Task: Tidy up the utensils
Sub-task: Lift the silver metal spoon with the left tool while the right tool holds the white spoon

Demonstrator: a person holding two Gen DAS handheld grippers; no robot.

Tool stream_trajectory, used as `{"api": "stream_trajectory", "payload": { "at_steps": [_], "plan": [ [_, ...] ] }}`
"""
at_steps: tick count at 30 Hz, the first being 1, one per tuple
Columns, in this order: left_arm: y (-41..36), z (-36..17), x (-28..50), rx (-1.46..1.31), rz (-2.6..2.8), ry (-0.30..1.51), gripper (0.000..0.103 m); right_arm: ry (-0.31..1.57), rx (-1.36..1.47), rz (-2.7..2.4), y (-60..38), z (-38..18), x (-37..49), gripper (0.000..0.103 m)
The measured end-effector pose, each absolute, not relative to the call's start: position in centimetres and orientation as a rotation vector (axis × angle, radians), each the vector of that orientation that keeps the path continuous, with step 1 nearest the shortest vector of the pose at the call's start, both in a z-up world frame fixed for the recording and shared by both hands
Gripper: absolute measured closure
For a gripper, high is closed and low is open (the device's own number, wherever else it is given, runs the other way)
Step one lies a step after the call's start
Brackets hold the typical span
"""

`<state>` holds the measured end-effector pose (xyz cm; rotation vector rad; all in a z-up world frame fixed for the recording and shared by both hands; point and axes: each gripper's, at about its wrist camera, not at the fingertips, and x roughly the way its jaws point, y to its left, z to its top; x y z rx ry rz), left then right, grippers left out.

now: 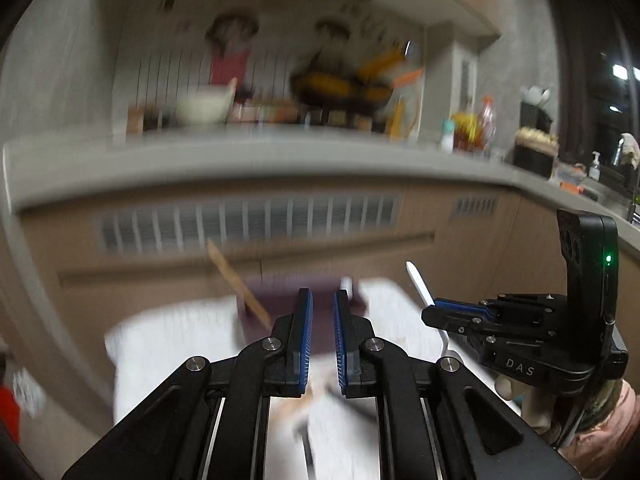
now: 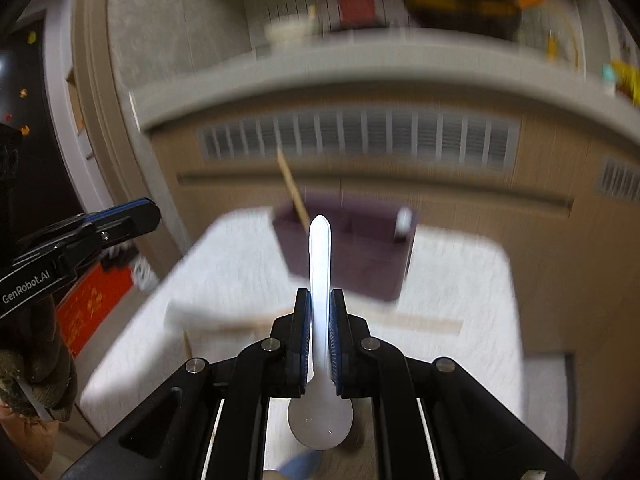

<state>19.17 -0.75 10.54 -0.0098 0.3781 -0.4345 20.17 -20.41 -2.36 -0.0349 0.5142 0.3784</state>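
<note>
My right gripper (image 2: 320, 300) is shut on a white plastic spoon (image 2: 320, 256), handle pointing forward and bowl back toward me; it also shows in the left wrist view (image 1: 420, 288). A dark purple utensil holder (image 2: 360, 248) stands at the far edge of a white table (image 2: 460, 280), with a wooden stick (image 2: 294, 192) leaning in it. The spoon's tip points at the holder from in front, above the table. My left gripper (image 1: 323, 300) is slightly open and empty, held above the table in front of the holder (image 1: 276, 296). The views are motion-blurred.
Wooden utensils (image 2: 420, 322) lie on the table in front of the holder. Behind the table is a grey counter (image 1: 280, 160) with a white bowl (image 1: 204, 106), bottles and a dark pan. A red item (image 2: 92, 304) lies on the floor at left.
</note>
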Motion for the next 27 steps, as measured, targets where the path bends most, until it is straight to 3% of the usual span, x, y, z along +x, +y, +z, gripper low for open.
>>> {"api": "stream_trajectory", "payload": {
  "at_steps": [5,10,15,17,19,27],
  "plan": [
    [-0.6,15.8,22.7,-0.022,-0.419,0.267,0.092,0.331,-0.002,0.37,-21.0,5.5,22.3,0.093],
    [0.7,12.4,26.2,-0.041,-0.435,0.414,0.09,0.297,0.033,0.363,-21.4,8.0,24.6,0.093],
    [1.2,2.7,28.1,-0.038,-0.433,0.758,0.087,0.393,0.046,0.369,-21.5,4.3,25.5,0.093],
    [1.0,-1.2,27.2,-0.013,-0.457,0.879,0.073,0.439,0.042,0.371,-21.5,2.5,25.2,0.093],
    [0.4,-5.0,25.6,0.051,-0.493,0.977,0.052,0.49,0.028,0.369,-21.3,0.4,25.1,0.093],
    [-0.1,-11.1,24.4,0.05,-0.456,1.116,0.051,0.638,0.001,0.387,-20.3,-5.2,25.2,0.093]
  ]
}}
